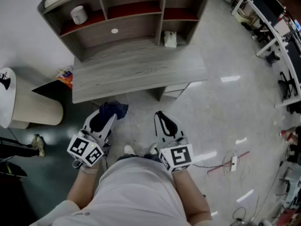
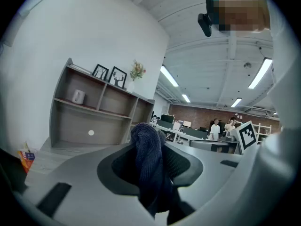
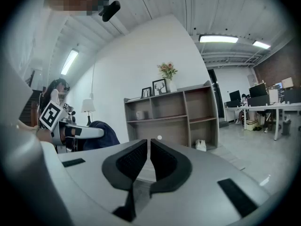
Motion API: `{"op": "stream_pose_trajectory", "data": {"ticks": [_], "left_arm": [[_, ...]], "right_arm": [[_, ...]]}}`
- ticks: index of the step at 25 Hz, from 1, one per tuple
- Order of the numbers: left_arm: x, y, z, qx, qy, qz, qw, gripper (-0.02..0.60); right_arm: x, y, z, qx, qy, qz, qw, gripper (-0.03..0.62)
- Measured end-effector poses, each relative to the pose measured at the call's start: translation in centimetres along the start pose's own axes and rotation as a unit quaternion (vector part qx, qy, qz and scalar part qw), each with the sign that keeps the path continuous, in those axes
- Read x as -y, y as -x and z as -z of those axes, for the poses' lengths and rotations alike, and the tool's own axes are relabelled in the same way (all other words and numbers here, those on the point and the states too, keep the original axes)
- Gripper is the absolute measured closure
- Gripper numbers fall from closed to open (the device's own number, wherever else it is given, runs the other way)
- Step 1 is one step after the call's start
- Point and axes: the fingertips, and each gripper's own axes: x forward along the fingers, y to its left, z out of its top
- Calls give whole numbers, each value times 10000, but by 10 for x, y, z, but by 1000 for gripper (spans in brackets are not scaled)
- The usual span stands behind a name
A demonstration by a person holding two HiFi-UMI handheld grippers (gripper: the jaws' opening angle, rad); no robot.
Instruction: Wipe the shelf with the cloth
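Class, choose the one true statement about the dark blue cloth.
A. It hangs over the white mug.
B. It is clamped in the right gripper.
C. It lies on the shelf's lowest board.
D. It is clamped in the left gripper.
D: in the left gripper view the dark blue cloth sits pinched between the jaws of the left gripper, while the right gripper has its jaws together on nothing.

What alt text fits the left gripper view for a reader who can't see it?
The left gripper is shut on a dark blue knitted cloth bunched between its jaws. Beyond stands a grey wooden shelf unit holding a white cup, against a white wall.
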Motion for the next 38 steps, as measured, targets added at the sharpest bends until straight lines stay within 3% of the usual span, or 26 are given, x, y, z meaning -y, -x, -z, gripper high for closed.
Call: {"op": "stream_pose_trajectory", "data": {"ticks": [5, 12, 20, 28, 38], "left_arm": [[24, -19, 5, -19, -45, -10, 10000, 437], [45, -38, 13, -52, 52, -296, 9995, 434], [36, -53, 12, -101, -28, -504, 9987, 434], [-26, -75, 4, -74, 71, -564, 9984, 434], [-163, -108, -21, -171, 273, -849, 9959, 433]], "right_arm": [[25, 13, 1, 30, -10, -42, 10000, 559], [64, 34, 7, 201, -355, -62, 9991, 559], [83, 26, 18, 110, -499, -97, 9986, 559], [91, -38, 23, -50, -540, -60, 9985, 559], [77, -173, 12, -296, -537, -161, 9980, 559]]}}
